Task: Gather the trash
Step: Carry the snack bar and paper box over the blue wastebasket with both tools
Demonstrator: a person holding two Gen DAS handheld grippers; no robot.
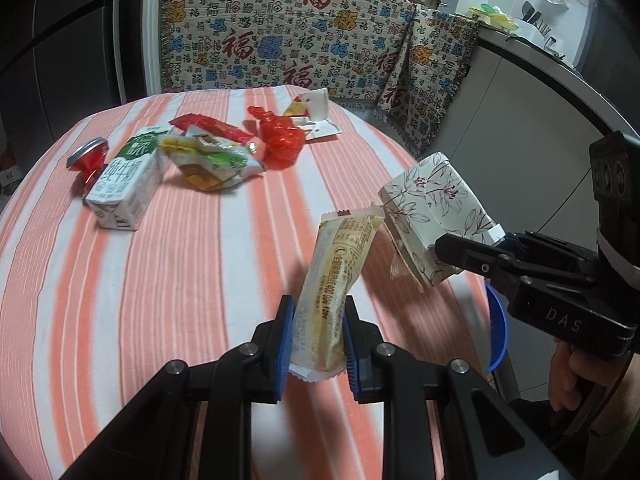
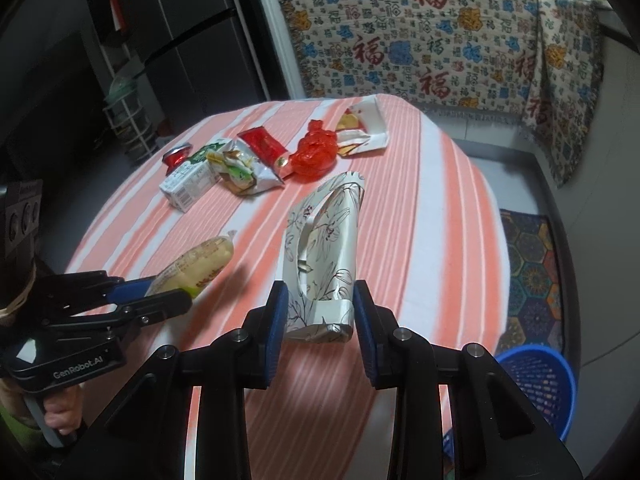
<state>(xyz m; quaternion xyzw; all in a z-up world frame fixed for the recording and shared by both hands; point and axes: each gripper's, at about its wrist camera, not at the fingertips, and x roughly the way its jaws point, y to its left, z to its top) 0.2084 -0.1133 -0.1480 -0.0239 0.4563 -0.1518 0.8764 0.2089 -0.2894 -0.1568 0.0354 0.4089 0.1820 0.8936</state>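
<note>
Plastic wrapper [image 1: 340,264], light and crinkly, hangs clamped by its lower end in the left tongs [image 1: 318,340]; the thin, crushable floral box [image 2: 324,256] is pinched at its base by the right tongs [image 2: 320,320], both above the desk's [image 2: 440,200] near edge, basket [image 2: 540,380] beside

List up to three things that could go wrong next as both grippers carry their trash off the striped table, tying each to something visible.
1. The right gripper pinches the floral tissue pack only at its crumpled bottom end; it may slip out.
2. The left gripper holds the long snack wrapper near one end, so it could swing against the tissue pack close beside it.
3. The blue basket sits low beside the table; a drop released early could miss it.
</note>
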